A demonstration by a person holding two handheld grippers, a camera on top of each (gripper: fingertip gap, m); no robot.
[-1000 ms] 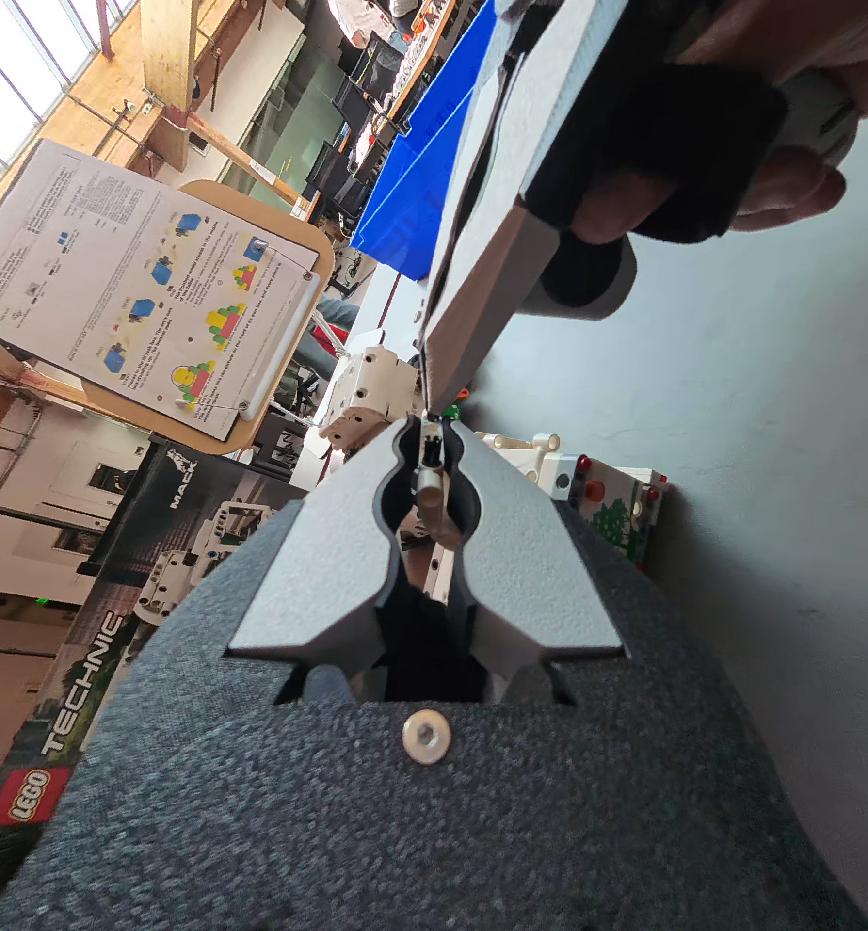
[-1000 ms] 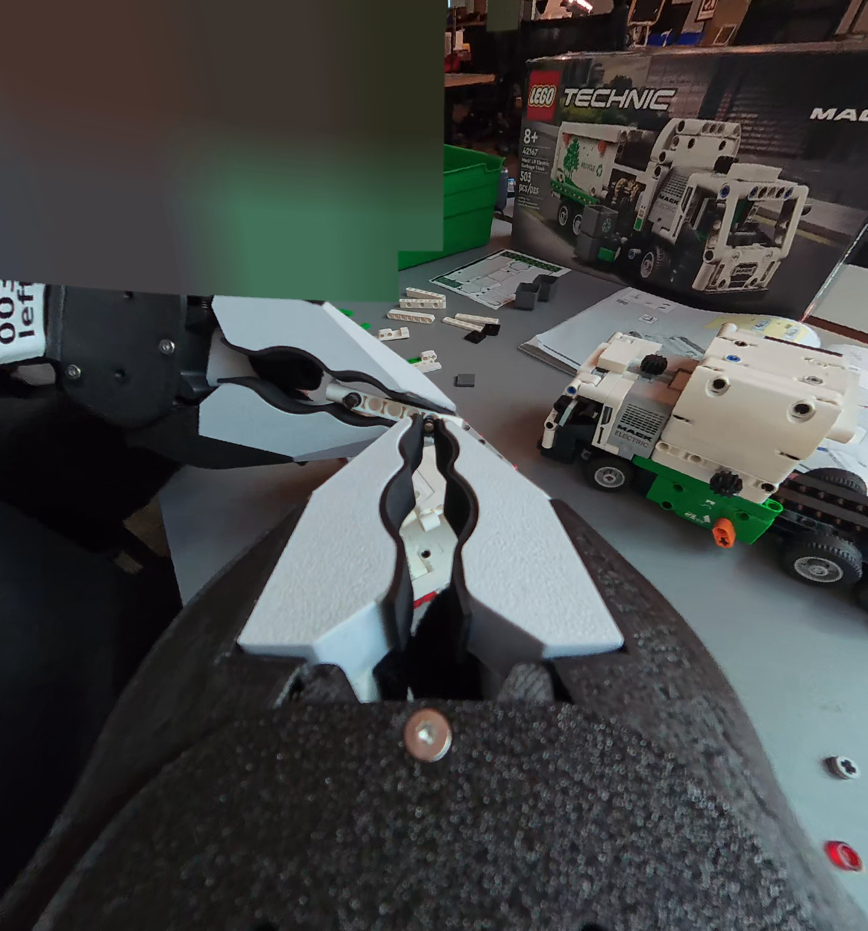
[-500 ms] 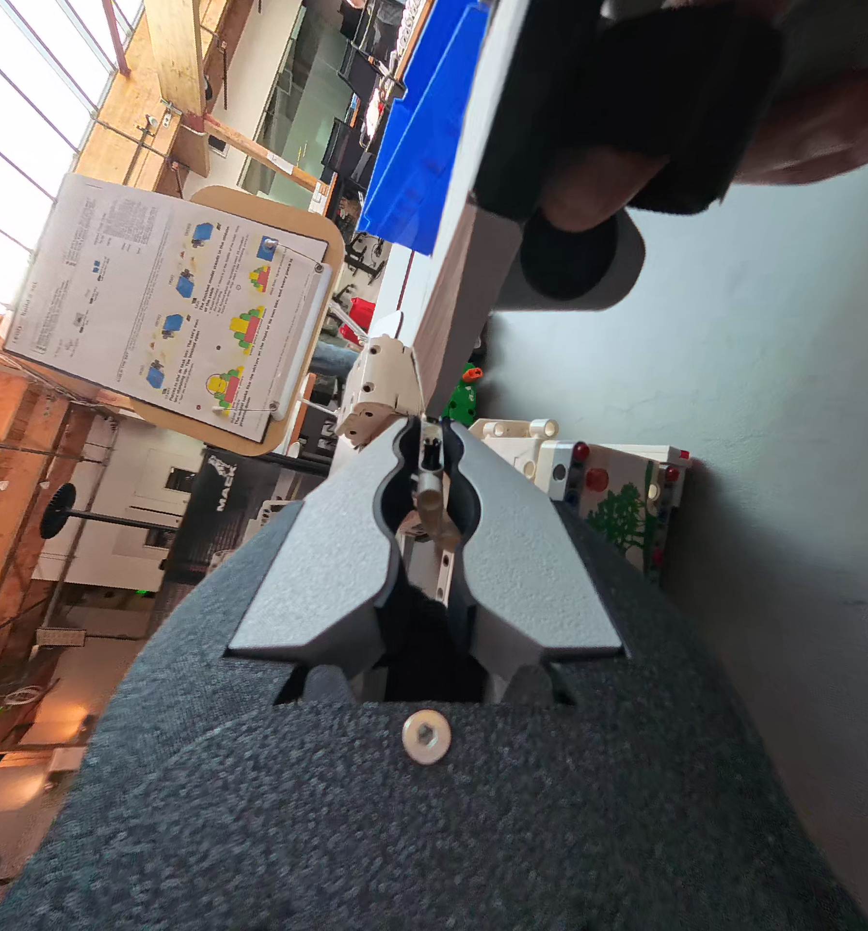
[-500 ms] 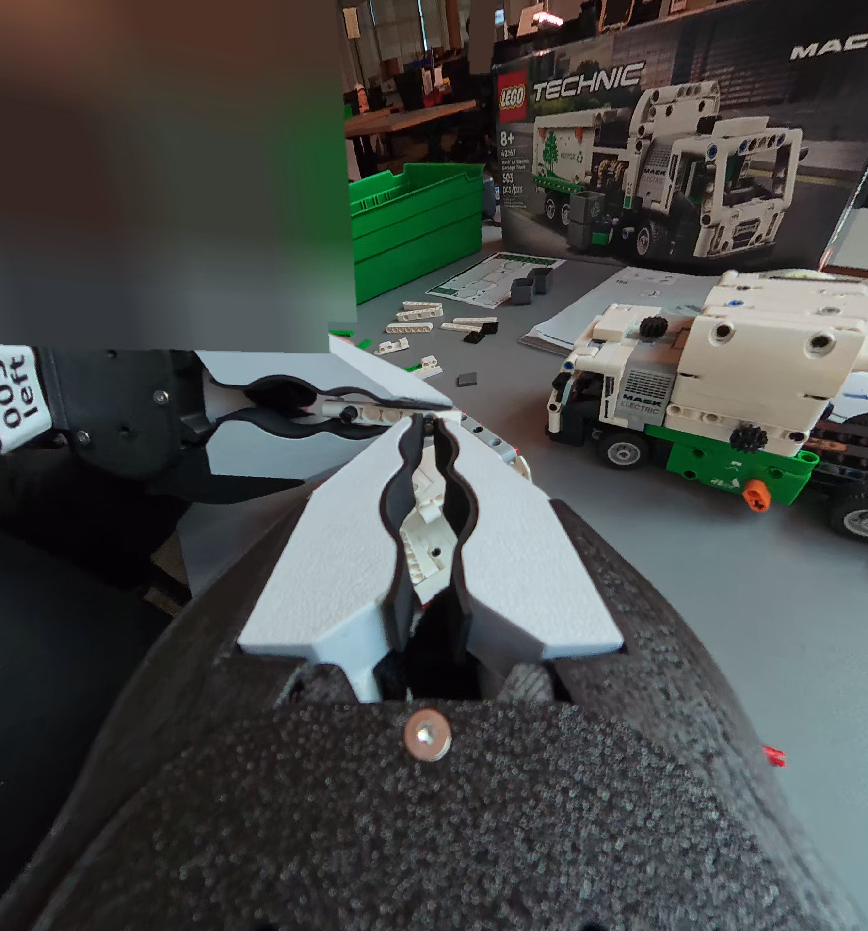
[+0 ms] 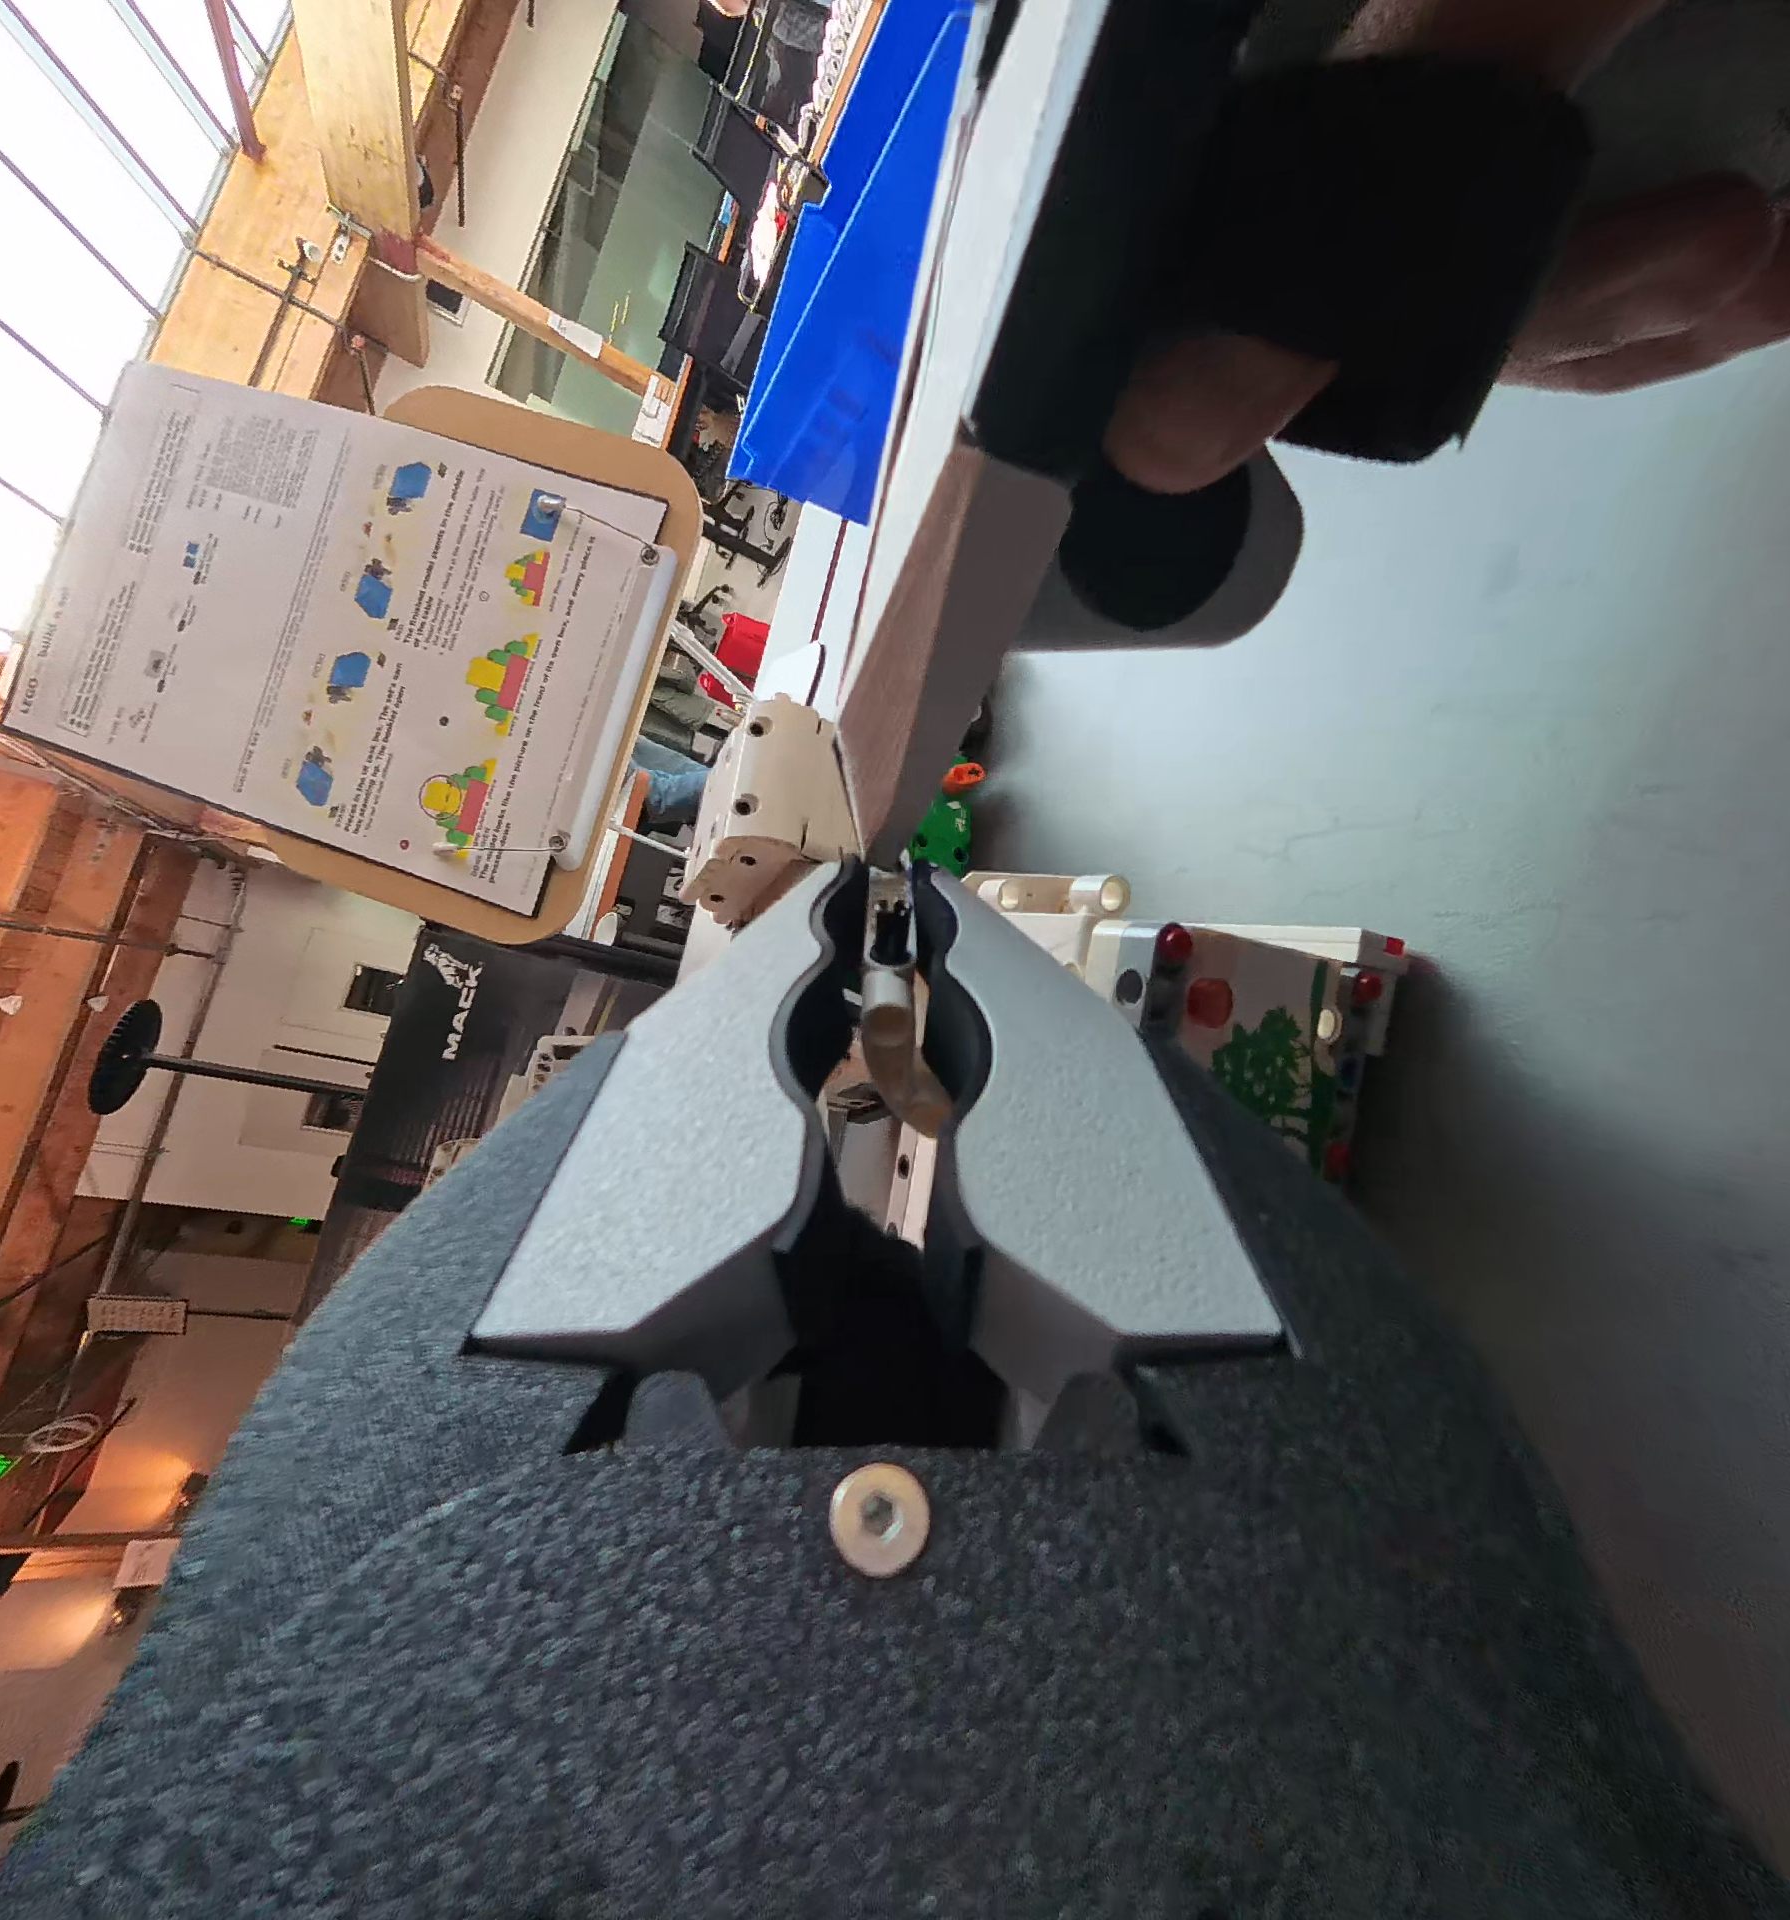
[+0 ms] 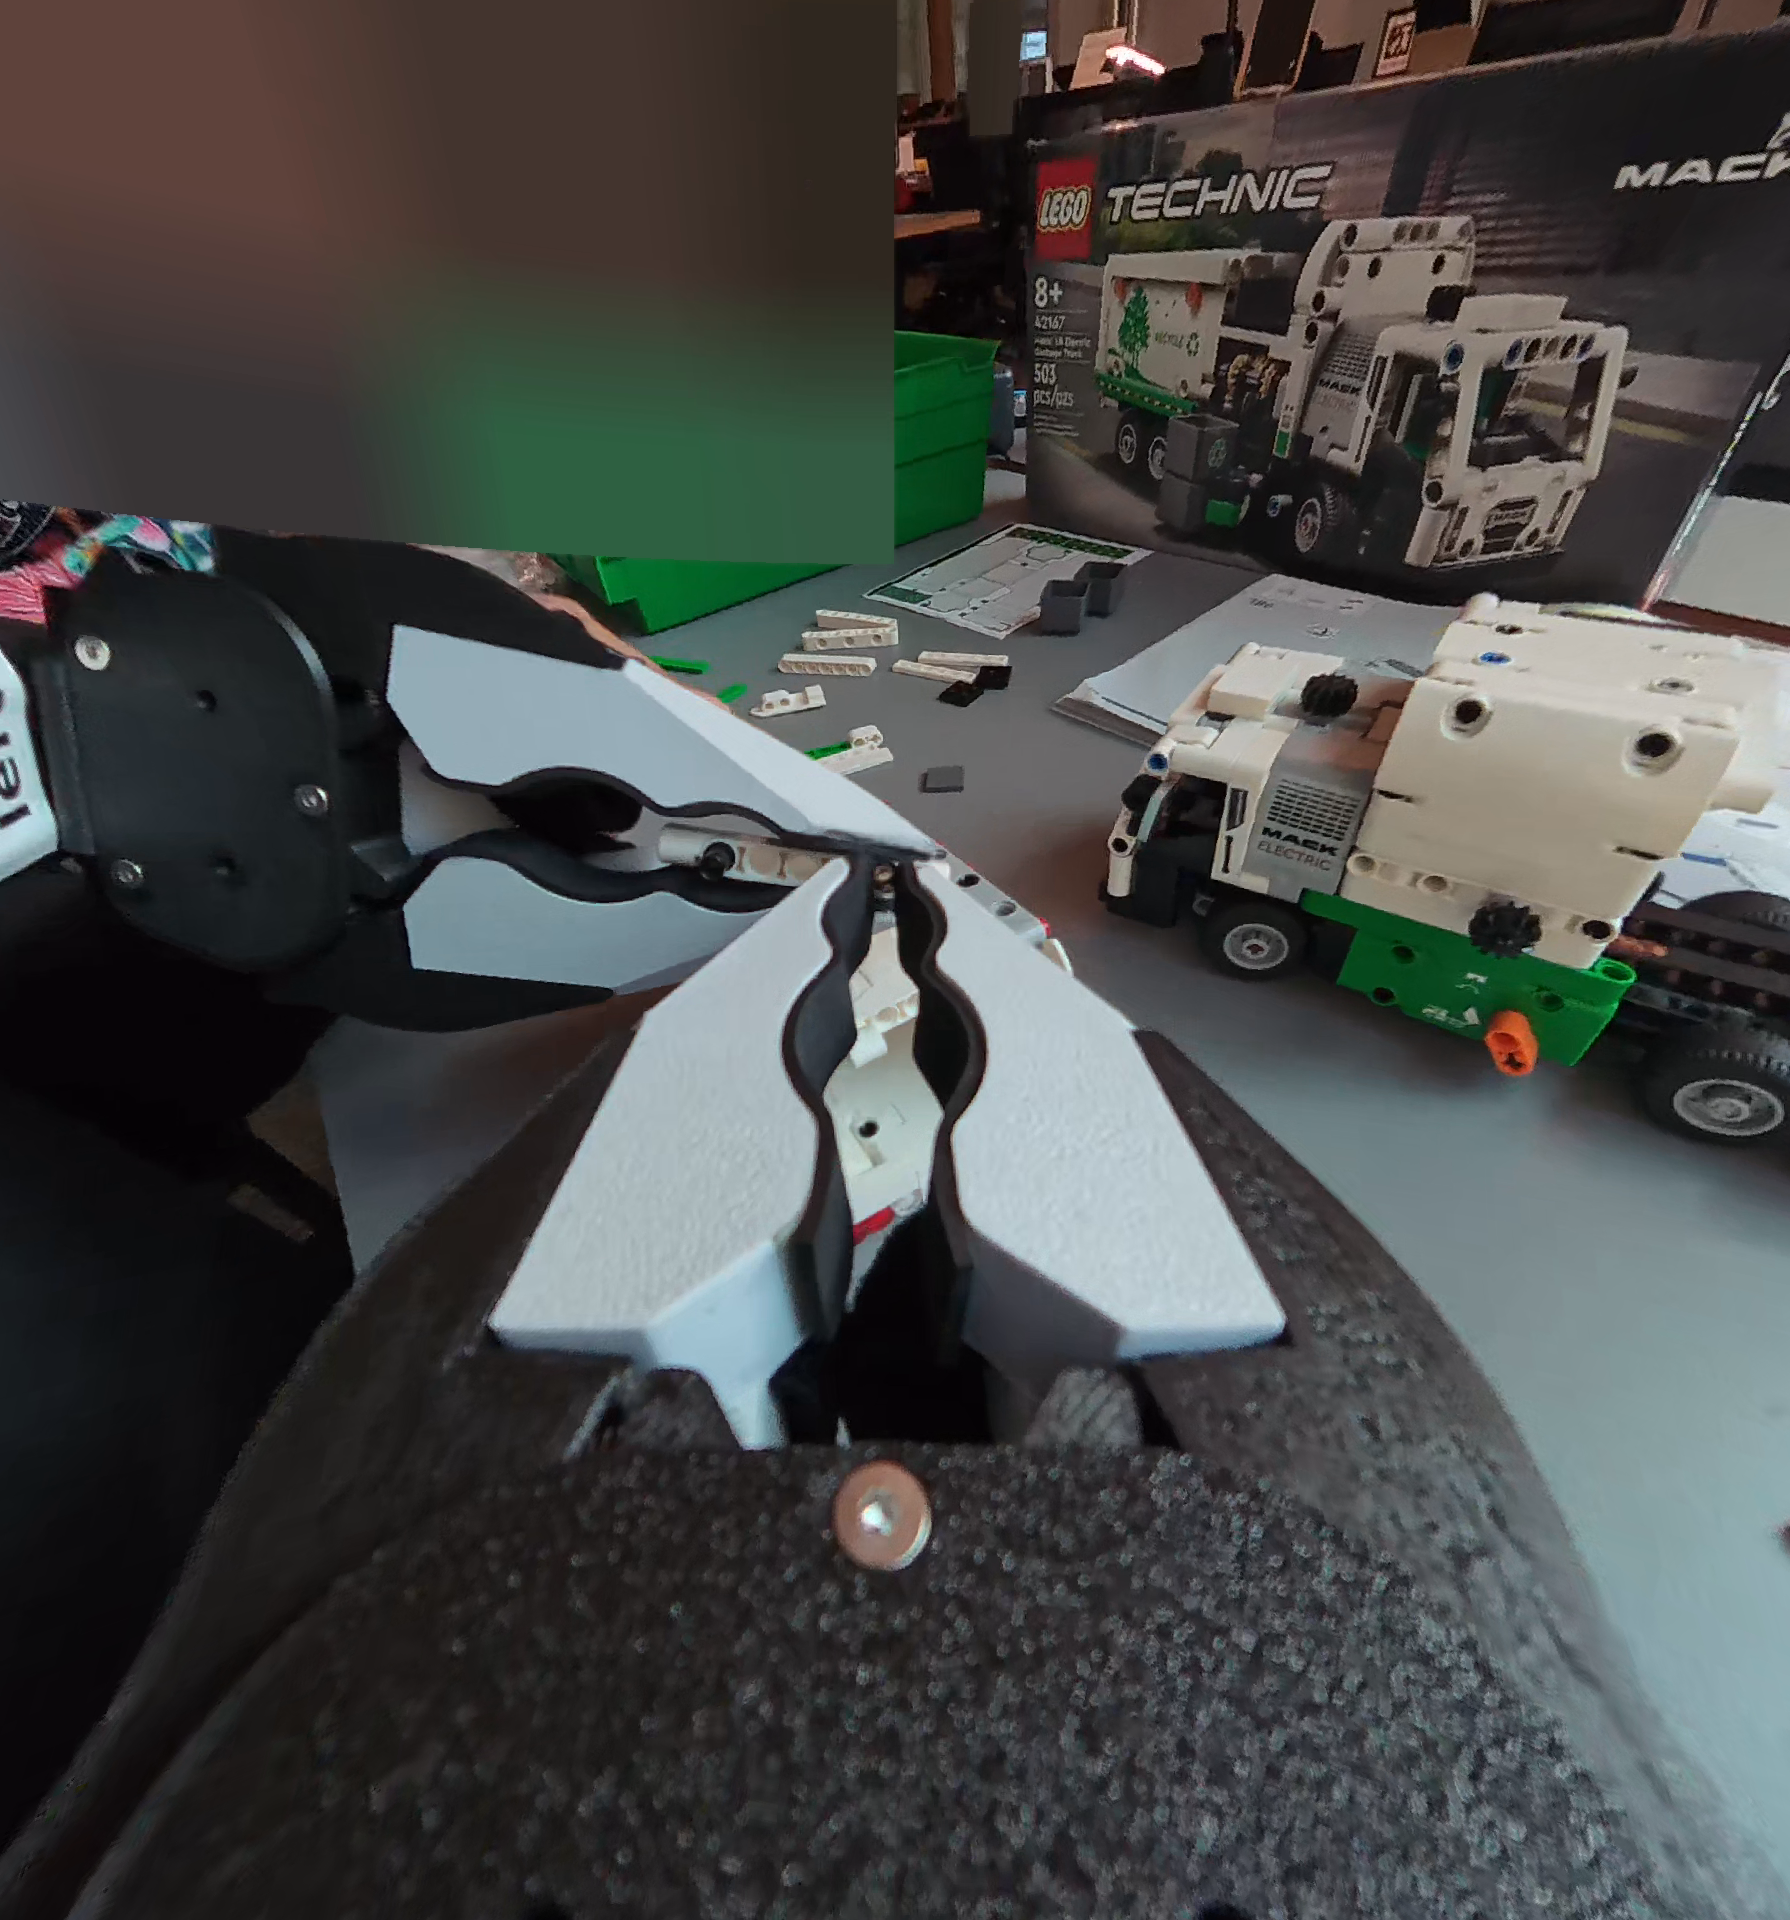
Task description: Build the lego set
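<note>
Bench [image 6: 1493,1351] first: grey, and it carries everything I am working with. At its far edge stands the set's dark box [image 6: 1442,343] with the truck pictured on it, and a green bin [image 6: 932,436] sits beside that box. In front of the box the half-built truck [image 6: 1442,831] rests on its wheels, white cab and body over a green base, with an open instruction booklet [image 6: 1182,665] lying just behind it. In the left wrist view a clipboard [image 5: 351,634] with a printed sheet stands upright past the bench, and a white panel with a green tree print [image 5: 1275,1049] lies on the bench near my tips. Loose white beams [image 6: 849,644] and a few small dark pieces are scattered between the bin and the booklet. My left tongs [image 6: 849,847] are clamped on a slim grey-and-white beam [image 6: 735,857], held level above the bench. My right tongs [image 6: 883,883] are pressed together on a tiny dark pin [image 6: 880,878] at their very tips, and those tips touch the end of the beam. Below them a white subassembly [image 6: 875,1091] shows through the gap; I cannot tell whether it is held.
</note>
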